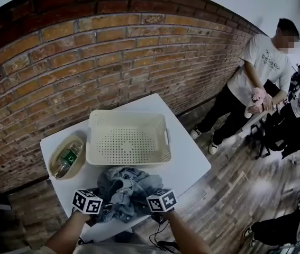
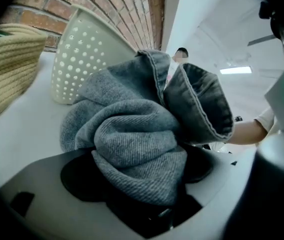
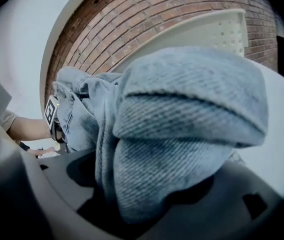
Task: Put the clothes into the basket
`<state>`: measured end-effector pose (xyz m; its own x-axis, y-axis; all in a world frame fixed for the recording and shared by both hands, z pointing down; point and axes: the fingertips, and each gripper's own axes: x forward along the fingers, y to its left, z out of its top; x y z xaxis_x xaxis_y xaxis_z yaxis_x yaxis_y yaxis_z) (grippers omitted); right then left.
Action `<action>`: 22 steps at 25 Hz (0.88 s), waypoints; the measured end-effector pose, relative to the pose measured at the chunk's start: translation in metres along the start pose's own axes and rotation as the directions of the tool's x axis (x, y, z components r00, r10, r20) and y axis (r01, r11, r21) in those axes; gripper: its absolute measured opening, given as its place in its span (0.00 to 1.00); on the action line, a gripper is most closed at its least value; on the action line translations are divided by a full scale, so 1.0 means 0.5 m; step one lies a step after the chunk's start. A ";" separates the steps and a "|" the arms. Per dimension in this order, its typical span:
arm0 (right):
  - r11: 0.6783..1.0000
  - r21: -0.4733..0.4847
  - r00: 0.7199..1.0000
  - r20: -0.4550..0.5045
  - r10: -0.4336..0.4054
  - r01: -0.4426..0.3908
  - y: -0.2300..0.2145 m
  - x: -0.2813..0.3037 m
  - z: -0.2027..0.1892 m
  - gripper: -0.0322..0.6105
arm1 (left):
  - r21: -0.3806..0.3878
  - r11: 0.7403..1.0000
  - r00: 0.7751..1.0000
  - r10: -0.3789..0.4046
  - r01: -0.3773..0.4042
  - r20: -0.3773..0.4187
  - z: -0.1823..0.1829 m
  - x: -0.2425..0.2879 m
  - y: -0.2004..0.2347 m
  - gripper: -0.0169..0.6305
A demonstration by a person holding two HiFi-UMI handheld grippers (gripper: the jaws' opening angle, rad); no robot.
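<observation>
A crumpled blue denim garment [image 1: 126, 188] lies on the white table [image 1: 192, 163], just in front of the empty cream perforated basket [image 1: 127, 119]. My left gripper [image 1: 103, 203] grips the garment's left side and my right gripper [image 1: 147, 201] its right side. In the left gripper view a thick fold of denim [image 2: 134, 144] fills the jaws of the left gripper [image 2: 137, 196], with the basket [image 2: 76, 59] behind it. In the right gripper view a bunched roll of denim [image 3: 182, 134] is pinched in the right gripper [image 3: 147, 196], with the basket [image 3: 197, 31] beyond.
A woven oval tray [image 1: 57, 153] holding a green bottle [image 1: 68, 159] sits left of the basket, and shows as a ribbed rim [image 2: 6, 69] in the left gripper view. A brick wall [image 1: 86, 46] backs the table. A person [image 1: 255, 73] stands on the wooden floor at right.
</observation>
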<state>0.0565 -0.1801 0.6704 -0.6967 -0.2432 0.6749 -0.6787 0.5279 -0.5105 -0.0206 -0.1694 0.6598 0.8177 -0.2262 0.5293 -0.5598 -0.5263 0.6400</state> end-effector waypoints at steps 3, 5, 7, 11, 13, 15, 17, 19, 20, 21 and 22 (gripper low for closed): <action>0.999 -0.029 0.998 0.052 -0.021 0.023 0.013 -0.010 0.007 0.59 | 0.022 1.000 1.000 -0.007 0.007 0.027 0.002 -0.006 -0.013 0.64; 0.998 -0.045 0.997 0.067 -0.031 0.034 0.025 -0.018 0.011 0.57 | 0.029 0.999 0.999 -0.020 0.019 0.051 0.005 -0.013 -0.026 0.63; 0.997 -0.068 0.996 0.079 -0.041 0.046 0.038 -0.026 0.015 0.55 | 0.032 0.999 0.996 -0.030 0.028 0.079 0.007 -0.023 -0.039 0.62; 0.993 -0.101 0.992 0.121 -0.048 0.061 0.072 -0.044 0.018 0.53 | 0.081 0.996 0.992 -0.029 0.020 0.119 0.007 -0.052 -0.067 0.61; 0.992 -0.111 0.988 0.150 -0.049 0.066 0.091 -0.060 0.023 0.53 | 0.117 0.993 0.991 -0.027 0.011 0.133 0.013 -0.069 -0.085 0.61; 0.989 -0.131 0.983 0.177 -0.051 0.075 0.109 -0.078 0.036 0.53 | 0.148 0.989 0.988 -0.024 0.002 0.152 0.024 -0.087 -0.104 0.61; 0.983 -0.156 0.977 0.203 -0.059 0.091 0.126 -0.099 0.055 0.53 | 0.172 0.985 0.983 -0.025 -0.006 0.182 0.041 -0.104 -0.122 0.61; 0.977 -0.182 0.972 0.227 -0.068 0.110 0.141 -0.118 0.075 0.53 | 0.195 0.981 0.978 -0.030 -0.012 0.208 0.060 -0.121 -0.139 0.61; 0.974 -0.193 0.969 0.237 -0.071 0.119 0.148 -0.127 0.084 0.53 | 0.206 0.978 0.975 -0.032 -0.014 0.219 0.069 -0.129 -0.147 0.61; 0.971 -0.202 0.966 0.247 -0.076 0.128 0.155 -0.136 0.092 0.53 | 0.218 0.976 0.973 -0.035 -0.016 0.228 0.076 -0.137 -0.156 0.61; 0.968 -0.211 0.963 0.258 -0.082 0.139 0.162 -0.145 0.099 0.53 | 0.231 0.973 0.971 -0.038 -0.018 0.236 0.084 -0.143 -0.164 0.61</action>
<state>0.0408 -0.1600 0.5538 -0.6748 -0.4872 0.5543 -0.7046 0.6485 -0.2879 -0.0278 -0.1444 0.5462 0.8470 -0.3927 0.3582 -0.5282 -0.6974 0.4844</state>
